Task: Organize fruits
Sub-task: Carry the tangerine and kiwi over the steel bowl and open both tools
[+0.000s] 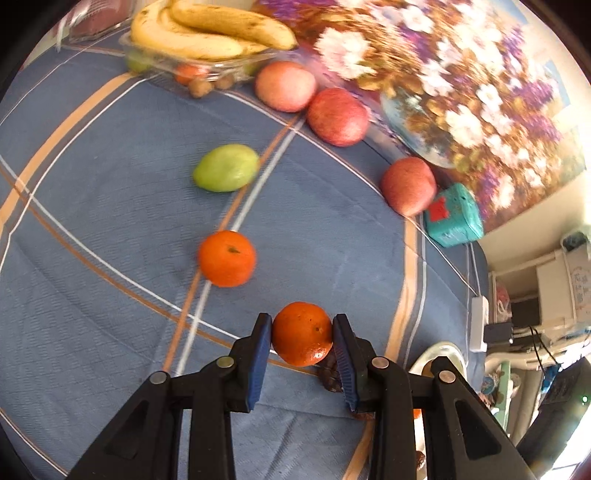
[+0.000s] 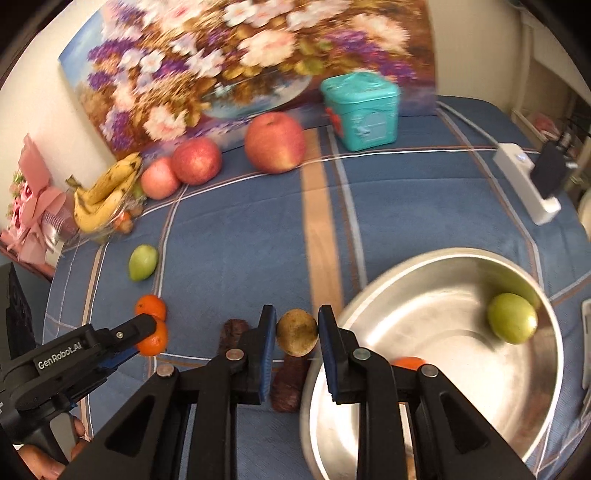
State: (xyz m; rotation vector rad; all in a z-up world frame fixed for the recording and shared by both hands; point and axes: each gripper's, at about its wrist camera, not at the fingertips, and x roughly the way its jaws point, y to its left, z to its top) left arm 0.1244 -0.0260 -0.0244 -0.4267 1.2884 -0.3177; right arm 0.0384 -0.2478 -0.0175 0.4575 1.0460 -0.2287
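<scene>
My left gripper (image 1: pixel 302 332) is shut on an orange tangerine (image 1: pixel 302 333) held just above the blue cloth; it also shows at the left of the right wrist view (image 2: pixel 149 338). My right gripper (image 2: pixel 297 332) is shut on a brownish round fruit (image 2: pixel 297 332) beside the rim of a metal bowl (image 2: pixel 369 295). The bowl holds a green fruit (image 2: pixel 511 318) and an orange one (image 2: pixel 408 362). A second tangerine (image 1: pixel 226 258), a green fruit (image 1: pixel 226 168) and three red apples (image 1: pixel 408 185) (image 1: pixel 338 116) (image 1: pixel 285 86) lie on the cloth.
A clear tray with bananas (image 1: pixel 207 33) stands at the far left. A teal tin (image 2: pixel 362 110) and a flower painting (image 2: pixel 240 62) stand at the back. Two dark brown pieces (image 2: pixel 288 384) lie under my right gripper. A white power strip (image 2: pixel 524 181) lies at the right.
</scene>
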